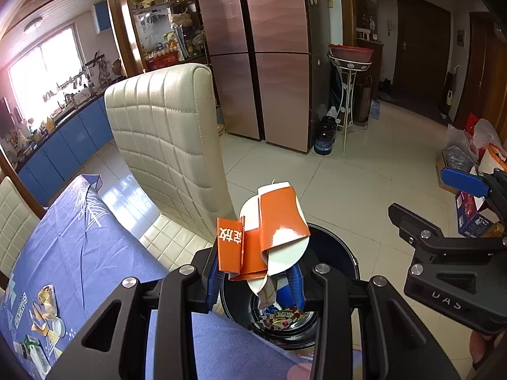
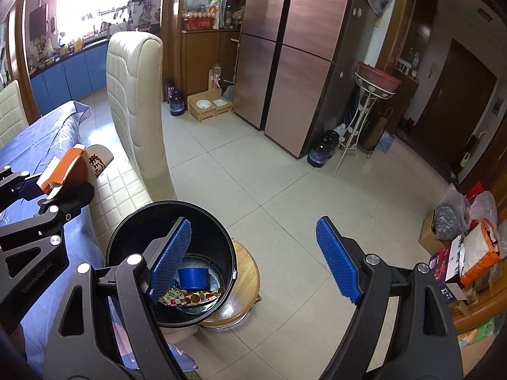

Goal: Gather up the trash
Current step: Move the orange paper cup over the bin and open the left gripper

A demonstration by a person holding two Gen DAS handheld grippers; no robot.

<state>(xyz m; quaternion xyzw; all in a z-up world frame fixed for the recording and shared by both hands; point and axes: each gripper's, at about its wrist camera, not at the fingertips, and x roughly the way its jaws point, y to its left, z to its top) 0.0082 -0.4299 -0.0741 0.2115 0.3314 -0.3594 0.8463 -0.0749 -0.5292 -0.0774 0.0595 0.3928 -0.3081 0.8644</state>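
We hold the flattened orange carton (image 1: pixel 269 234) clamped in the left gripper (image 1: pixel 256 272); black bin (image 2: pixel 171 253) lies just right, below; right gripper (image 2: pixel 253 259) wide, empty

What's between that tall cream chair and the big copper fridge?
Bare tiled floor lies between the cream chair and the fridge, as the right wrist view shows; the pet feeder sits farther back by the cabinet.
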